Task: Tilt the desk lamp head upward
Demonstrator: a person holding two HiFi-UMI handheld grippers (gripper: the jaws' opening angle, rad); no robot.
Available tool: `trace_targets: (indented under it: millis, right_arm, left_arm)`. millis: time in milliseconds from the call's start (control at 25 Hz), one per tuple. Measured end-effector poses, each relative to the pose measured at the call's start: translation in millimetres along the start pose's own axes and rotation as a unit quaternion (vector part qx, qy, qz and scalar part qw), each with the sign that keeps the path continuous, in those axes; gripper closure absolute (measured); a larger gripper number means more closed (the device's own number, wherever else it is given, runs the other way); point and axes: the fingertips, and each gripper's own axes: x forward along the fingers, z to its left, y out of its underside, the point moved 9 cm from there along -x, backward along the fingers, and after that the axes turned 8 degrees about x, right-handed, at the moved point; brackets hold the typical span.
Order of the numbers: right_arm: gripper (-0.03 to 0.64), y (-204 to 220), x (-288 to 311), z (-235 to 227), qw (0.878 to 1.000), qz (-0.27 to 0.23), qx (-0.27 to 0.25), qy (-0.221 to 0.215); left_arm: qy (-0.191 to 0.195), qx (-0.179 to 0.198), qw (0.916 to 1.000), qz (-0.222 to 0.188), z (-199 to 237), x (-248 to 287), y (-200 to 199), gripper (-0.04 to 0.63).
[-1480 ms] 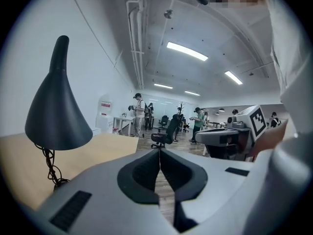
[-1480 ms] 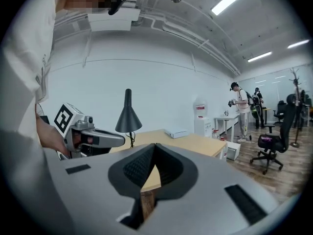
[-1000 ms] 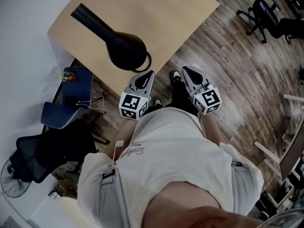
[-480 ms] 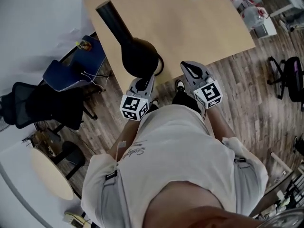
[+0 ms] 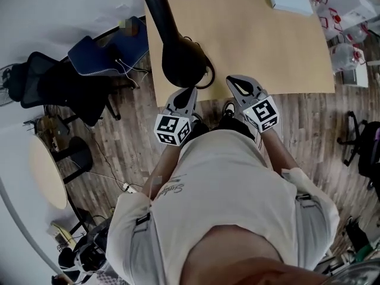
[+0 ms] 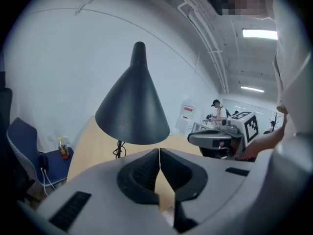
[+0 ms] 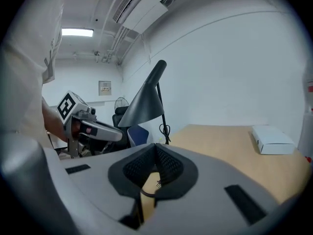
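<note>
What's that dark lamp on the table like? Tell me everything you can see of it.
The desk lamp has a matt black cone shade, its wide mouth facing down and narrowing to a stubby neck on top. A thin dark stem carries it, with a looped cord hanging beside the stem. It stands on the pale wooden table, near the corner closest to the person. Nothing else touches it.

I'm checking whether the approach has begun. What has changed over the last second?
The person has turned to face the table squarely, so the desk lamp head now sits just ahead of the left gripper instead of off to its left. Nothing was taken hold of or let go. The left gripper and the right gripper stay shut, empty and side by side; the lamp looks untouched.
</note>
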Motion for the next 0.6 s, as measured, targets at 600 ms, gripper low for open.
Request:
trace_targets:
  millis: [600]
  right_arm:
    - [0.621, 91, 80, -16, 0.981, 0.188, -0.028, -0.039]
  left_arm:
    - [-0.037, -0.039, 0.9978, -0.037, 23, -8, 6, 0.580]
